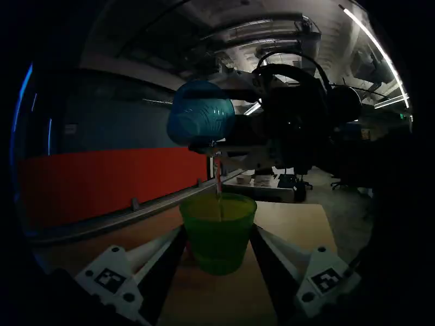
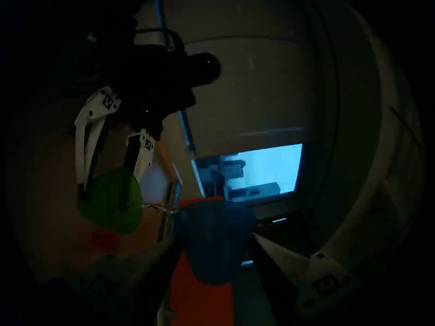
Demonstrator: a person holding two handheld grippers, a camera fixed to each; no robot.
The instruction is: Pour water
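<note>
Mid-pour, my right tongs [image 2: 216,242] gripped the tipped blue cup [image 1: 200,113], my left tongs [image 1: 218,234] the green cup [image 1: 217,247]; next I would need to tip back slowly.

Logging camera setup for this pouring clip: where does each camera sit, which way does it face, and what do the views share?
Left gripper view: rides the left gripper, looking along its white fingers at the translucent green plastic cup they clamp, wooden table beneath.
Right gripper view: rides the right gripper, rolled sideways, looking past the tilted translucent blue plastic cup in its fingers.
Shared: both cups, the water stream, each opposite gripper.
</note>
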